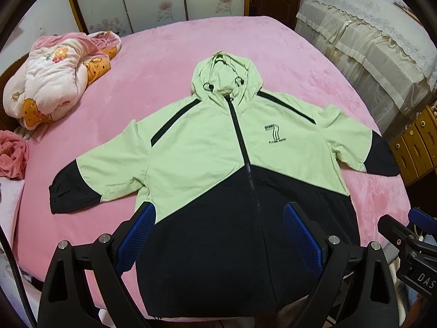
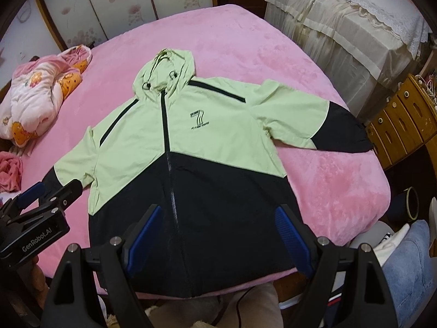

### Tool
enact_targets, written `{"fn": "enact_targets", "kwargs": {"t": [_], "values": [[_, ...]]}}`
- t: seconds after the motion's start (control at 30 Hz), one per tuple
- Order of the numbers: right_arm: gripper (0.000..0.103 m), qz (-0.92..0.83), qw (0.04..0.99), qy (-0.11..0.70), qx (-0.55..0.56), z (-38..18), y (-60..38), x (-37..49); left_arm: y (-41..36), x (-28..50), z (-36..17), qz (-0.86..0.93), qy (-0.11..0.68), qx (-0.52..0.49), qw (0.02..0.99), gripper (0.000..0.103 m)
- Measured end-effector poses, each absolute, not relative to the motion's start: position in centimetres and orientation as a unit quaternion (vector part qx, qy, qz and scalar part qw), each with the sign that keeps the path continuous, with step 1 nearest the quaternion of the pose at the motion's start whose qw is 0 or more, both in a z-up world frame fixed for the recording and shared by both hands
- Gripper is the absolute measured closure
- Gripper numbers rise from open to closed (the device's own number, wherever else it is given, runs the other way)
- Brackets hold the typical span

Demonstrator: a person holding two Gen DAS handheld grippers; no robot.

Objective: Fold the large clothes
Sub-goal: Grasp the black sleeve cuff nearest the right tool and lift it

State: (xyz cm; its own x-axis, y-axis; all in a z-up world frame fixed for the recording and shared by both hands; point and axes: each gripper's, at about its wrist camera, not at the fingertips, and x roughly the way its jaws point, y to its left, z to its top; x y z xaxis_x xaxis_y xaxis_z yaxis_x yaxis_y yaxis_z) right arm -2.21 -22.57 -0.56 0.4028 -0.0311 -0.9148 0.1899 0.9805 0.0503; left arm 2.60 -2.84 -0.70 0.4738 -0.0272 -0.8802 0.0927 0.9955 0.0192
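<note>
1. Left wrist view: the hooded jacket (image 1: pixel 218 158) lies face up and zipped on the pink bed (image 1: pixel 169 54), hood away from the camera, both sleeves spread out to the sides. The left tool (image 1: pixel 218 235) hangs above the dark hem area with its two blue pads wide apart and nothing between them. The right tool (image 1: pixel 409 243) shows at the right edge of this view; from here I cannot tell how it stands.

2. Left wrist view, surroundings: a bundled quilt (image 1: pixel 54 82) sits at the far left of the bed, well apart from the jacket, and a pink towel (image 1: pixel 12 155) lies near the left sleeve's cuff.

3. Right wrist view: the right tool (image 2: pixel 218 235) is likewise spread apart and empty, over the lower right part of the jacket (image 2: pixel 191 142). The left tool (image 2: pixel 49 194) appears at the left edge, near the left sleeve's dark cuff.

4. Judgement: folding looks not yet begun, as the jacket is still flat.

5. Risks:
   - The thin shell fabric may slip from a shallow pinch, so a sleeve drops mid-fold.
   - A pinch may catch the plush bed cover along with the jacket and drag it up.
   - The right cuff reaches the bed's edge near a wooden cabinet (image 2: pixel 404 120); a careless pull could slide it off.
</note>
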Motion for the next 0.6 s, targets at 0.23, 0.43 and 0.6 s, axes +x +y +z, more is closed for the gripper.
{"fn": "enact_targets", "kwargs": {"t": [0.23,0.43,0.6], "values": [[0.018,-0.052,0.833,0.542,0.103,-0.8,-27.5,-0.3,-7.8,4.5,-0.3,-0.031,0.519,0.050,0.853,0.009],[0.018,-0.050,0.834,0.538,0.110,-1.0,-33.3,1.3,-12.8,6.5,0.2,-0.033,0.509,0.031,0.860,0.009],[0.018,-0.060,0.828,0.544,0.122,-3.1,-38.9,2.2,-17.9,9.0,0.1,-0.037,0.499,0.050,0.864,0.009]]}}
